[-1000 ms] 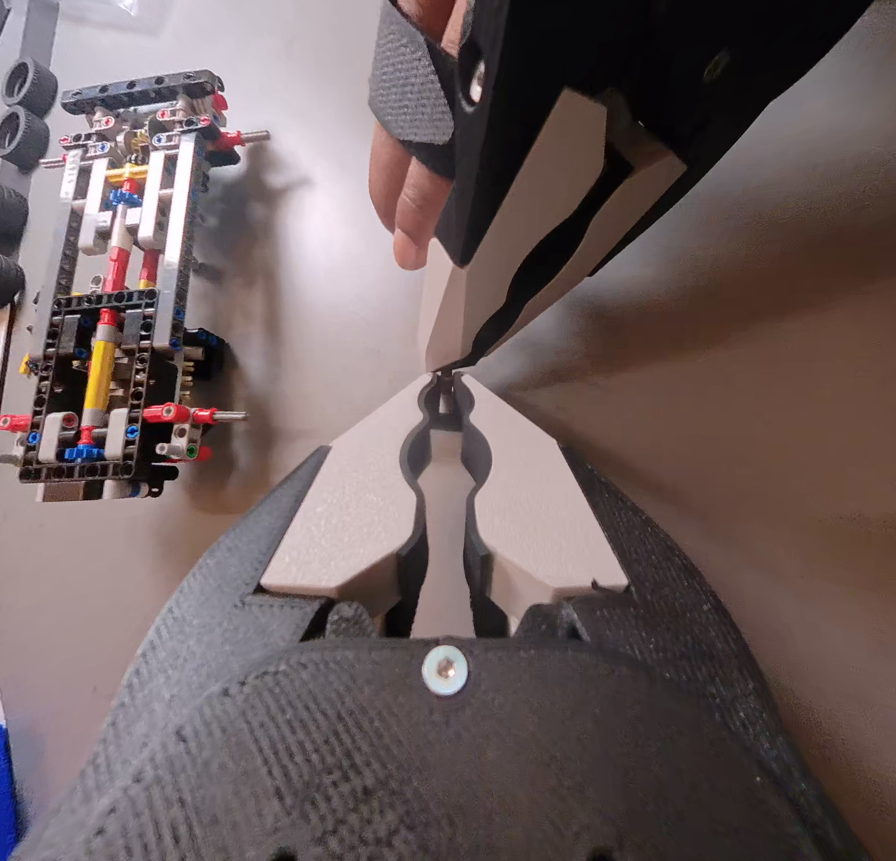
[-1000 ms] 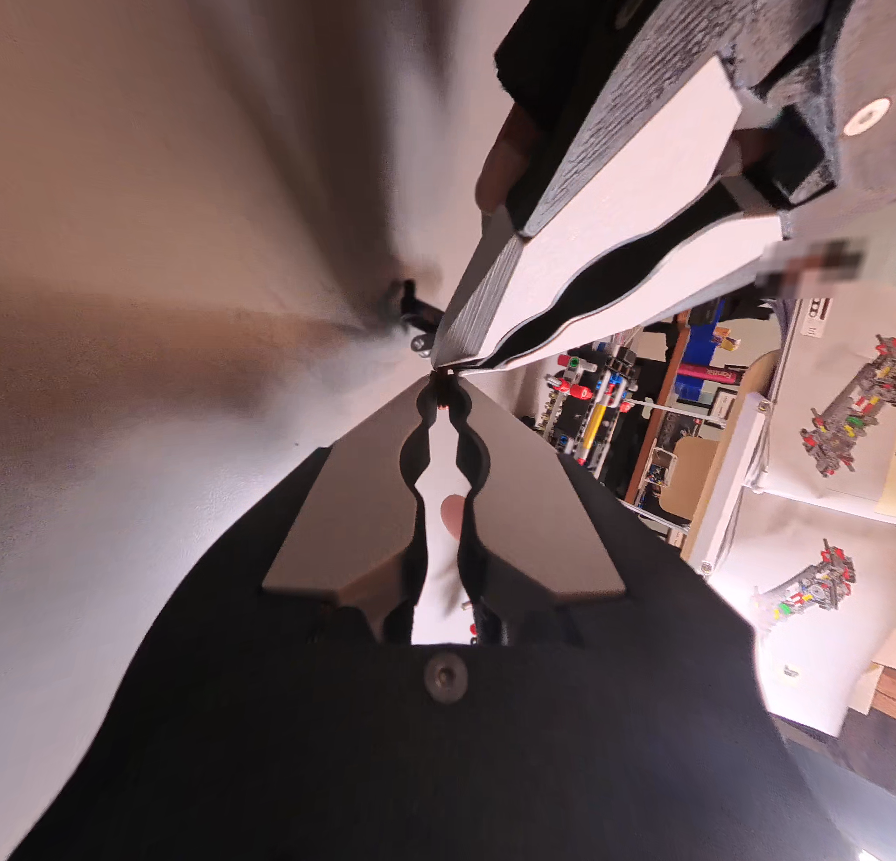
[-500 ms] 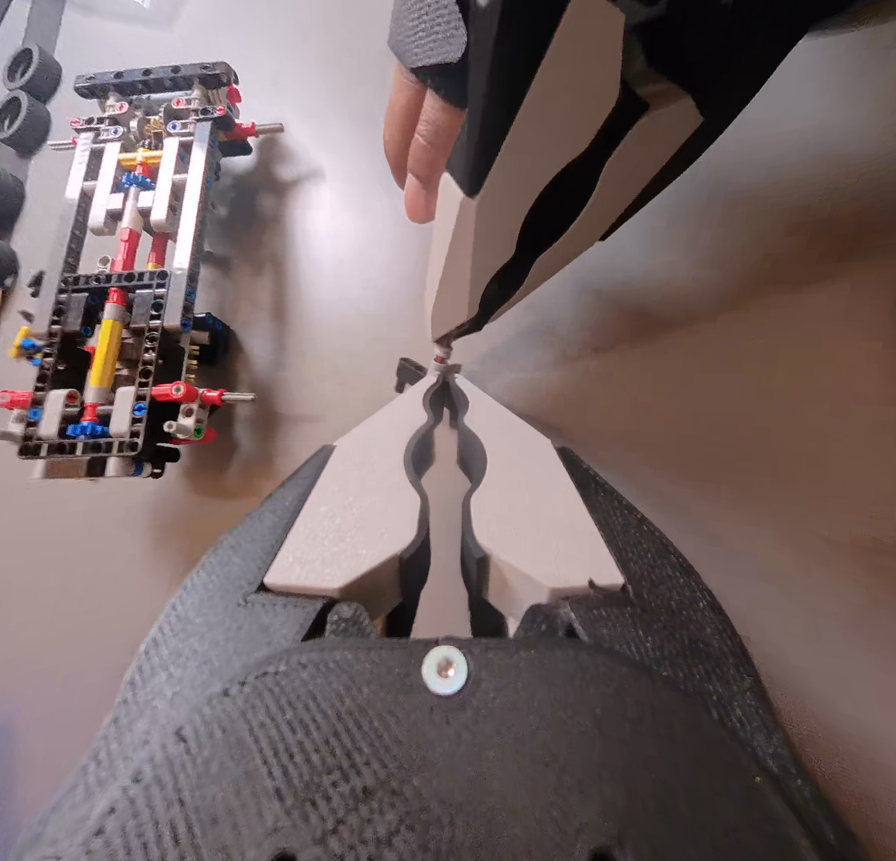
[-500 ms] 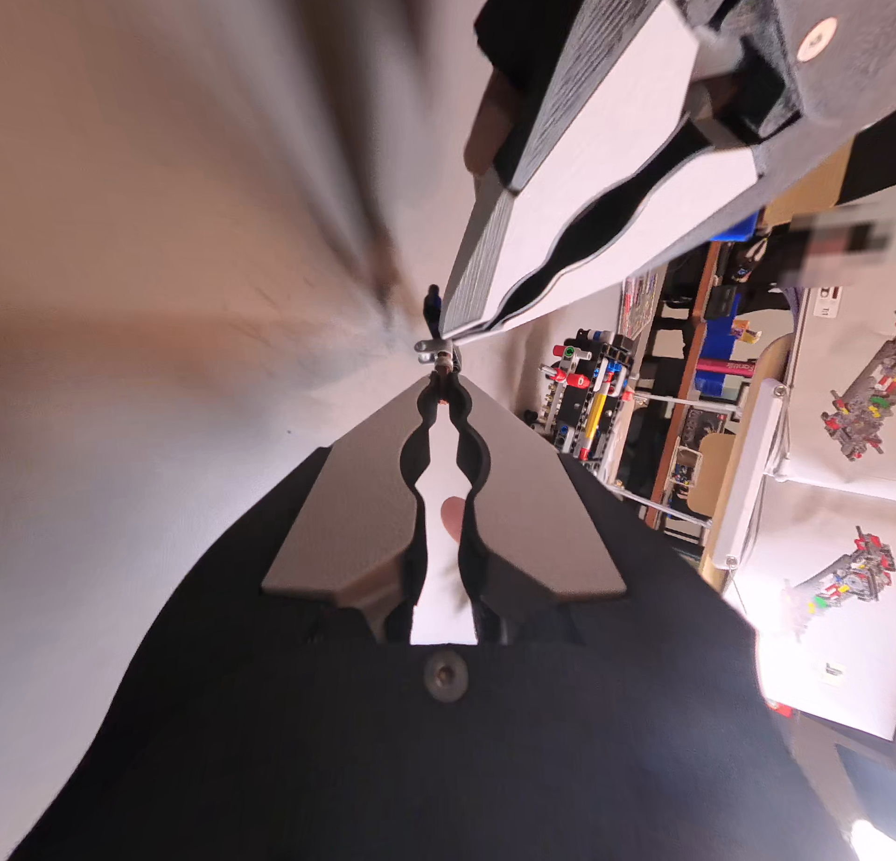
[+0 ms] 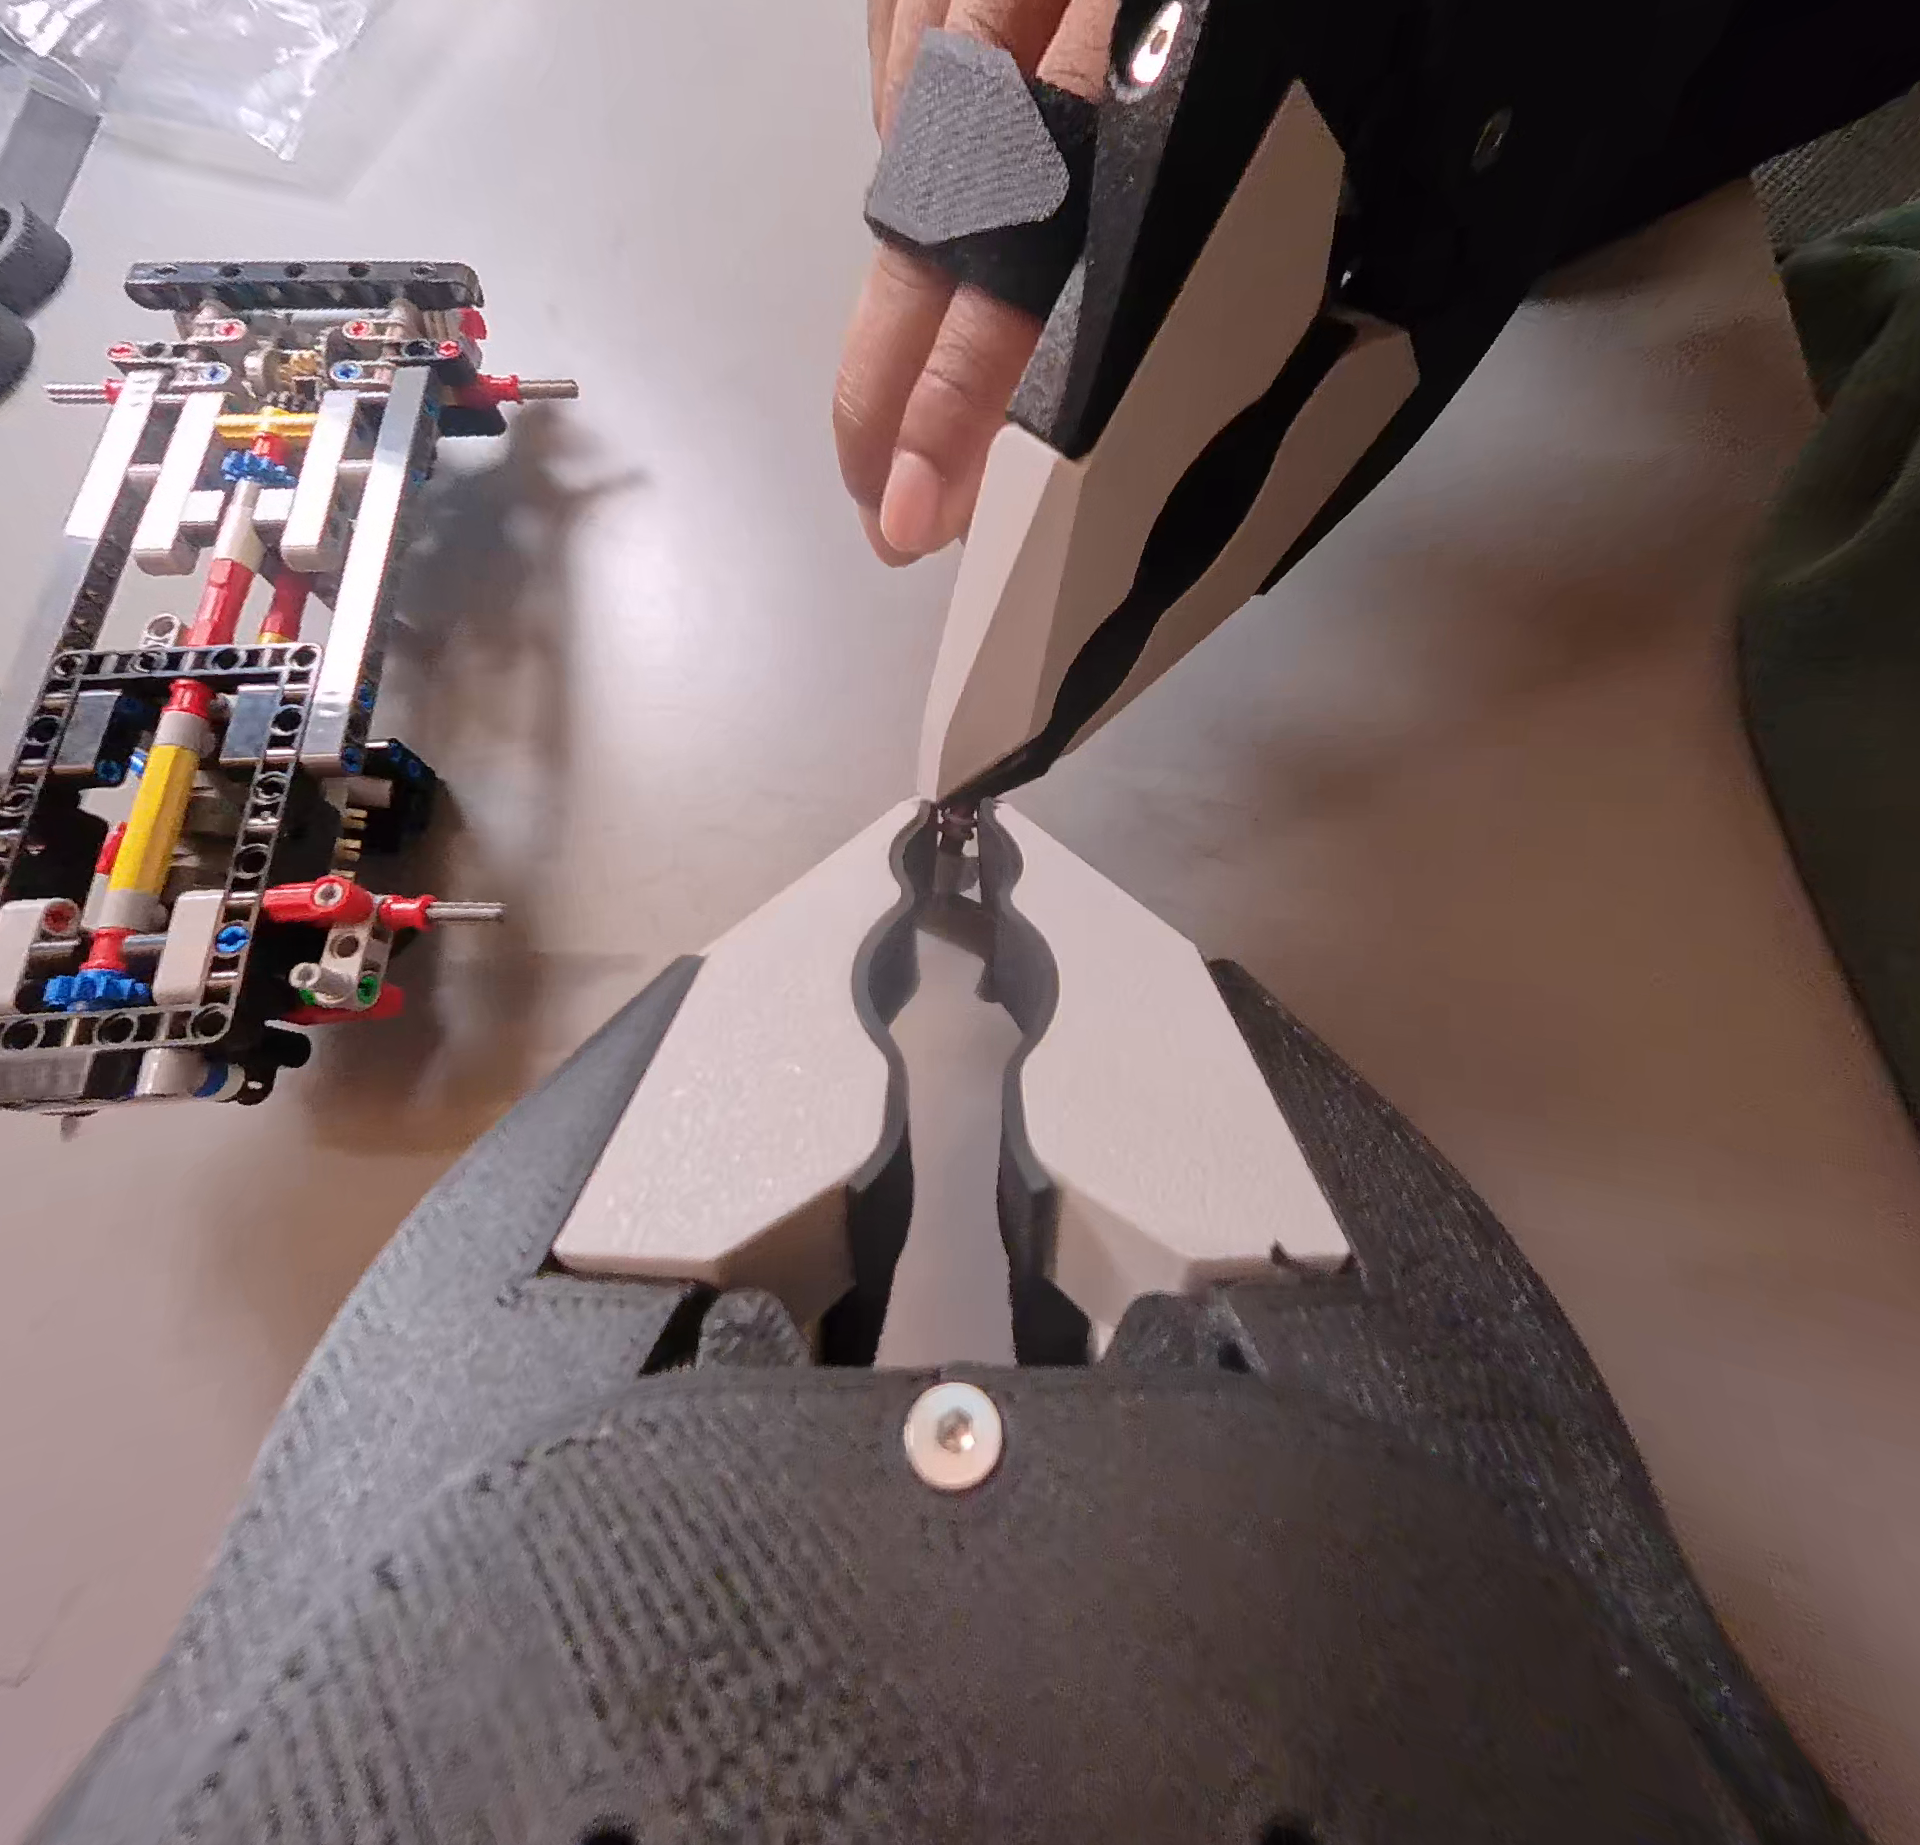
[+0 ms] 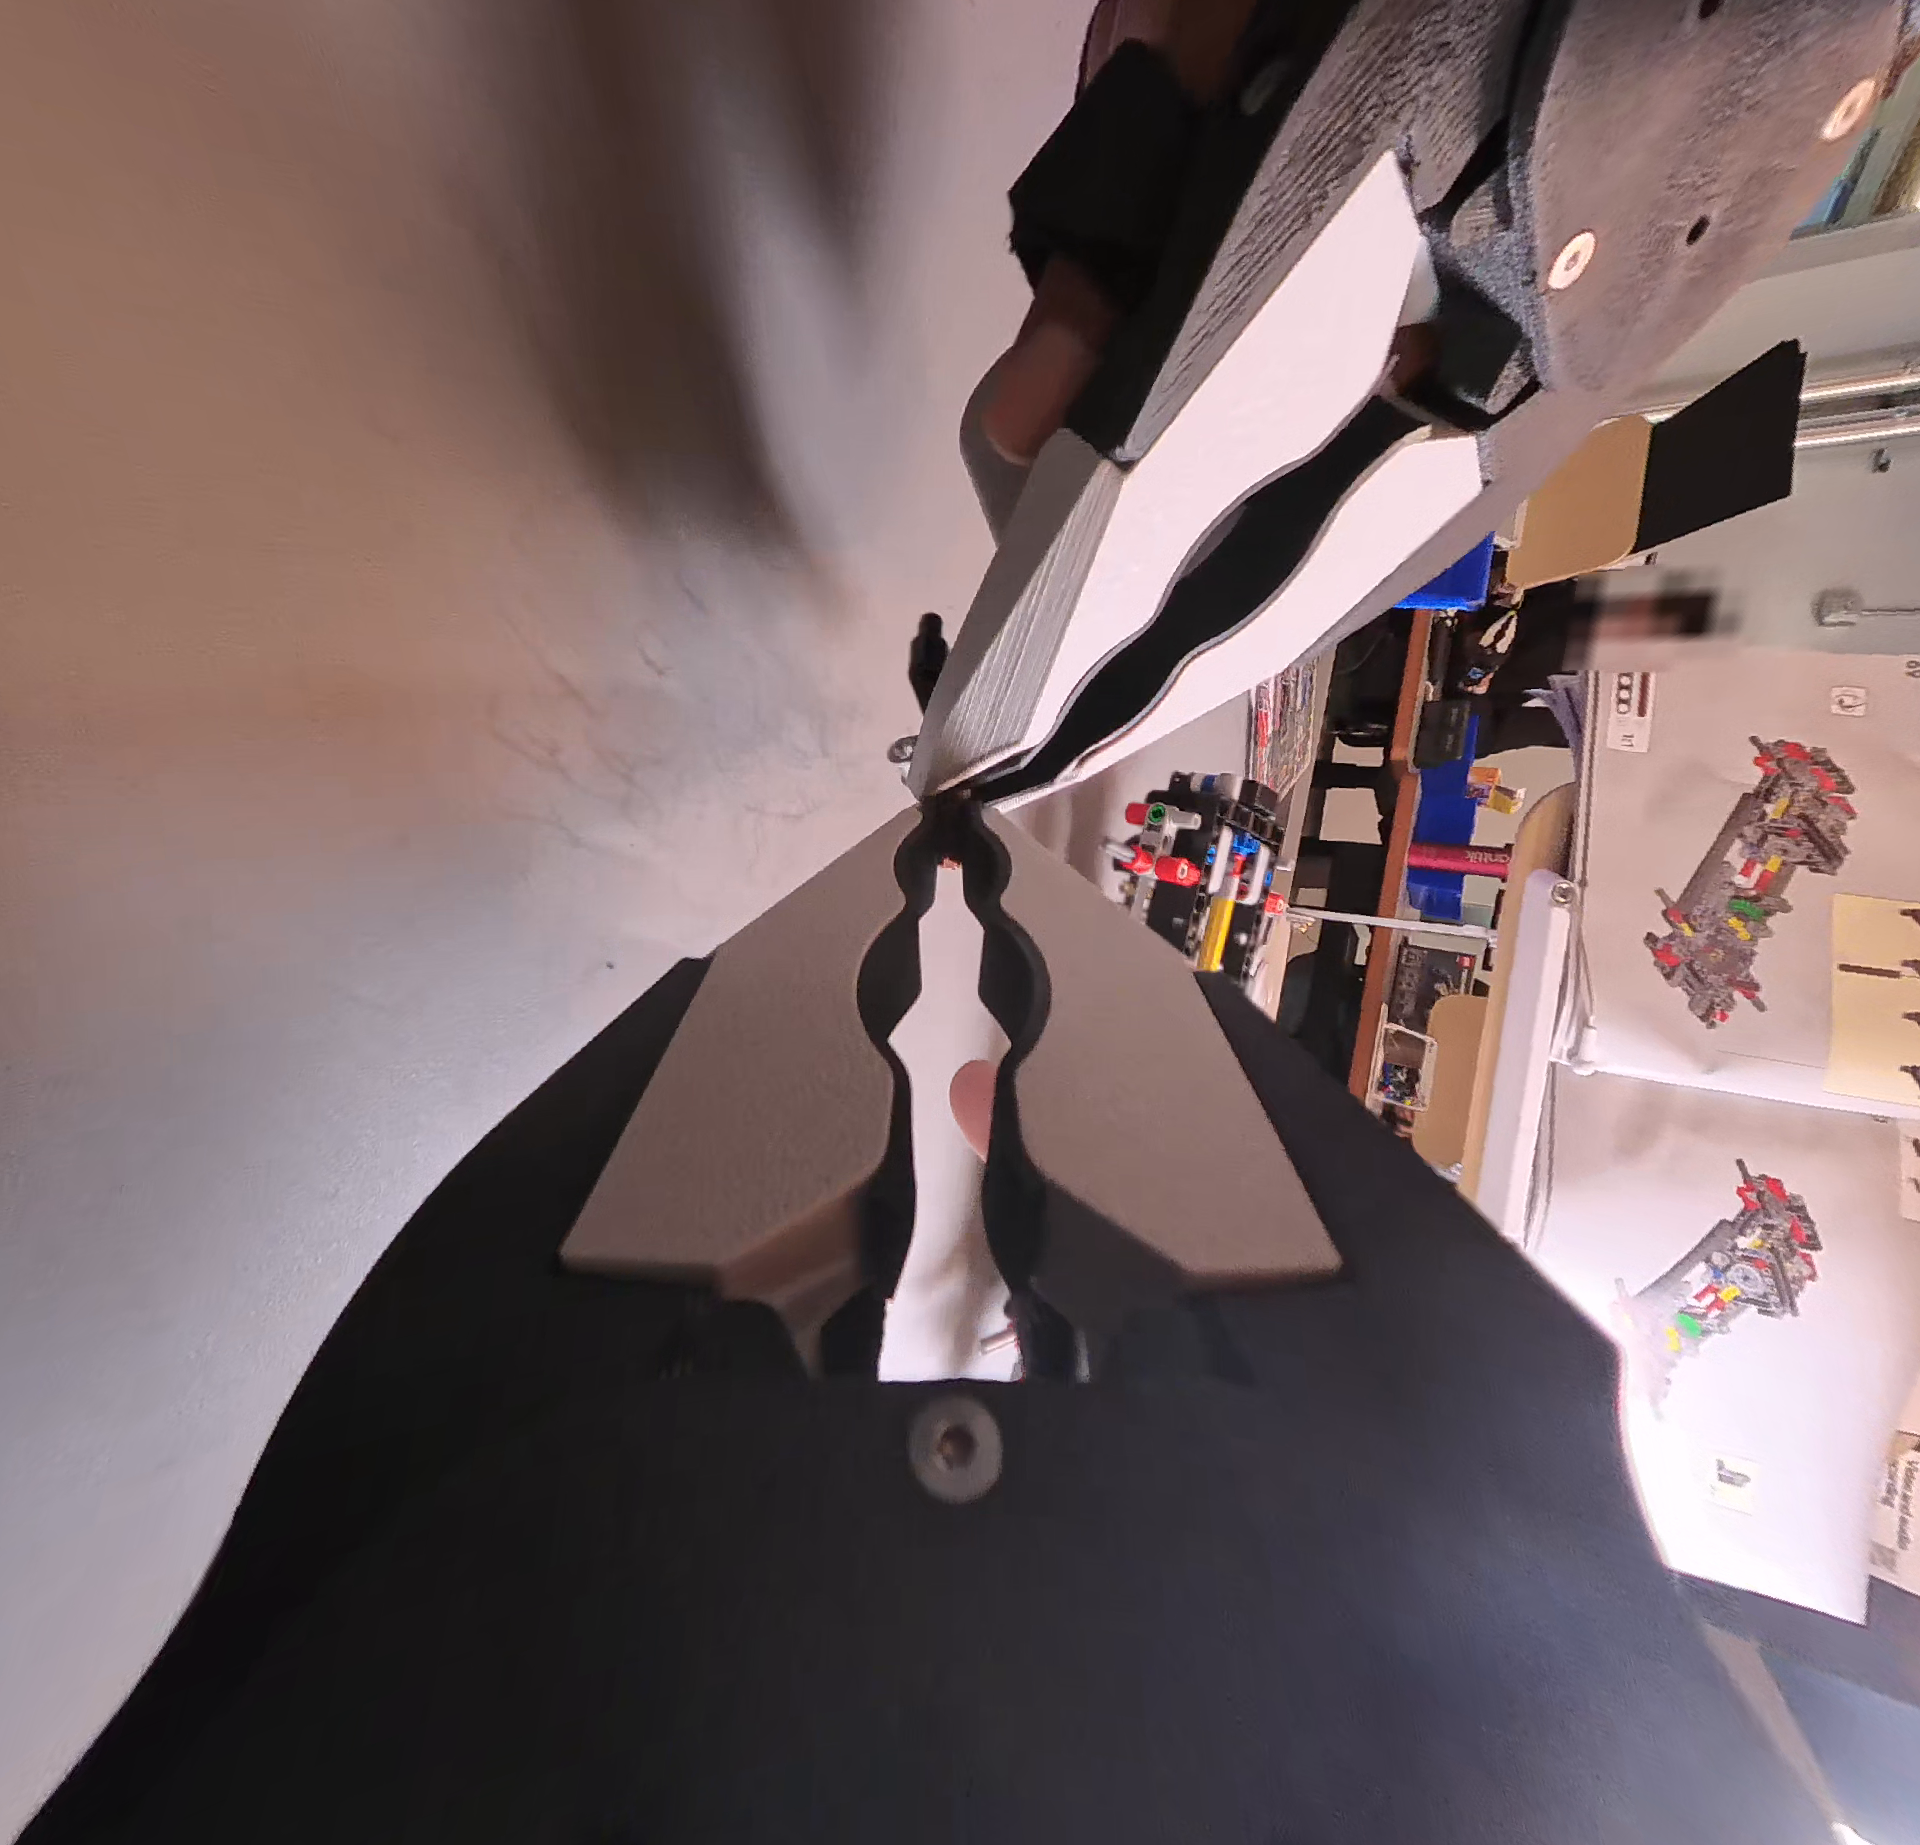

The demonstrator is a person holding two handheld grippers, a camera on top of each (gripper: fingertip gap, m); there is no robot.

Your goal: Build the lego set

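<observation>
My left gripper (image 5: pixel 954 827) is shut on a small dark lego piece (image 5: pixel 951 816) at its tips. My right gripper (image 5: pixel 971 785) comes in from the upper right and meets it tip to tip. In the right wrist view my right gripper (image 6: pixel 948 831) is shut on a small reddish piece (image 6: pixel 948 858). The left gripper (image 6: pixel 940 782) touches it from above, with a black part (image 6: pixel 925 652) and a grey pin (image 6: pixel 902 749) sticking out beside its tip. The lego chassis (image 5: pixel 208 673) lies on the table to the left, apart from both grippers; it also shows in the right wrist view (image 6: pixel 1205 881).
A clear plastic bag (image 5: pixel 197 19) and black tyres (image 5: pixel 26 257) lie at the far left. A person's hand (image 5: pixel 935 393) holds the right gripper, and a dark green sleeve (image 5: pixel 1849 652) is at the right. Instruction pages (image 6: pixel 1766 912) lie beyond the chassis. Both grippers' tips are close together, under 4 cm apart.
Half a second ago the two gripper tips were slightly apart with the small piece showing between them. Now they are pressed together again. The chassis has not moved.
</observation>
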